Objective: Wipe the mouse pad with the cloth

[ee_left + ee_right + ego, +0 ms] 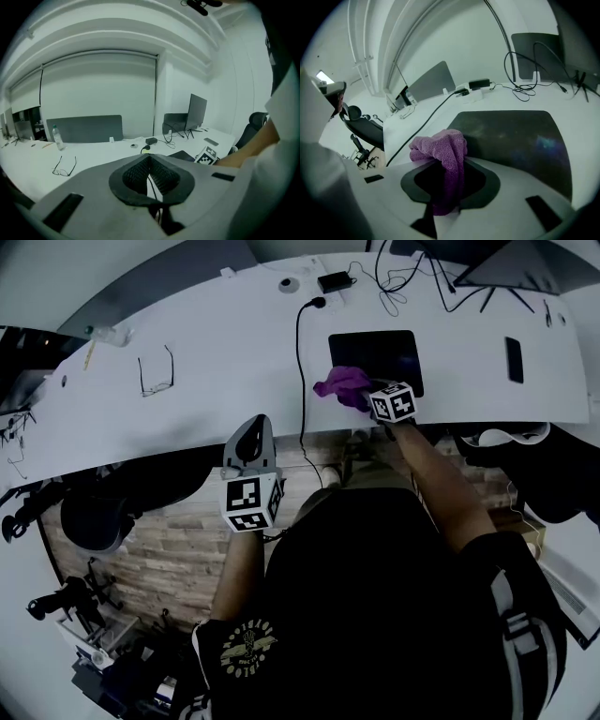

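Your right gripper [449, 180] pinches the purple cloth [342, 382] at the mouse pad's [384, 348] 7 o'clock corner, so sweeping toward 9 o'clock may snag the black cable [300, 371], while your left gripper [151, 177] sits closed and empty.

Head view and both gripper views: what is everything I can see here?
table: one, white, across the head view's top
mouse pad: one, black, on the table, right of centre
cloth: one, purple, on the mouse pad's near left corner
glasses: one pair, dark, table's left part
phone: one, black, right of the mouse pad
cable: one, black, left of the mouse pad
left hand-held gripper: grey, shut, empty, at the table's near edge
right hand-held gripper: grey, shut on the cloth
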A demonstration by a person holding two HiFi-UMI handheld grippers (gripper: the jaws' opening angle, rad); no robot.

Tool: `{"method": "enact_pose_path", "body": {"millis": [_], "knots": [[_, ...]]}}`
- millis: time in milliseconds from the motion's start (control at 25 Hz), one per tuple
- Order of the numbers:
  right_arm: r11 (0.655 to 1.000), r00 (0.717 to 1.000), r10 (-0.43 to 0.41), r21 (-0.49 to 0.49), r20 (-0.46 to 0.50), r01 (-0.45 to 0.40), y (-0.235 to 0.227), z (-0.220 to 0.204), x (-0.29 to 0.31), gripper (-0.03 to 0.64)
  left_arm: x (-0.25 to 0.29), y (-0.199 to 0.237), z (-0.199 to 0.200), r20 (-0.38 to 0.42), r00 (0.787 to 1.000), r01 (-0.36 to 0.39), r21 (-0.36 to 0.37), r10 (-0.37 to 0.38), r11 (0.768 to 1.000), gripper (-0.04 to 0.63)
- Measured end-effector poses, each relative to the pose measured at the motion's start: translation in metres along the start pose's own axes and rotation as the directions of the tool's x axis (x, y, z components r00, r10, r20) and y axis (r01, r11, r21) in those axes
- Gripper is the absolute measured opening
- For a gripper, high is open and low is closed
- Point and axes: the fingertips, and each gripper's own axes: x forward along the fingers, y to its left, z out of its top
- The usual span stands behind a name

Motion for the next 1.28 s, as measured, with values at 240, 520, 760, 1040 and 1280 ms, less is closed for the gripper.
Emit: {"method": "enact_pose_path", "body": {"millis": [240,520,760,1040,1280], "knots": [[0.998,0.998,-0.064,0.019,-0.007,0.065,-0.041,-0.015,-0.028,0.095,0.016,-0.017,0.008,0.011,0.999,0.041,0.004,-0.041,0.999,0.003],[0.985,0.993,-0.119,0.125,-0.015,0.12,-0.093,-0.032,-0.056,0.095,0.034,-0.03,0.018,0.026,0.997,0.068,-0.005,-0.068,0.998,0.003],[0.966,0.982,-0.188,0.177,-0.023,0.189,-0.135,-0.045,-0.084,0.095,0.038,-0.031,0.023,0.033,0.998,0.061,-0.02,-0.06,0.998,0.003],[0.935,0.964,-0.264,0.234,-0.04,0.266,-0.169,-0.057,-0.108,0.098,0.042,-0.025,0.022,0.033,0.998,0.055,-0.044,-0.054,0.998,0.003],[0.897,0.939,-0.341,0.282,-0.043,0.339,-0.192,-0.077,-0.14,0.094,0.031,-0.026,0.024,0.06,0.997,0.06,-0.035,-0.058,0.998,0.003]]}}
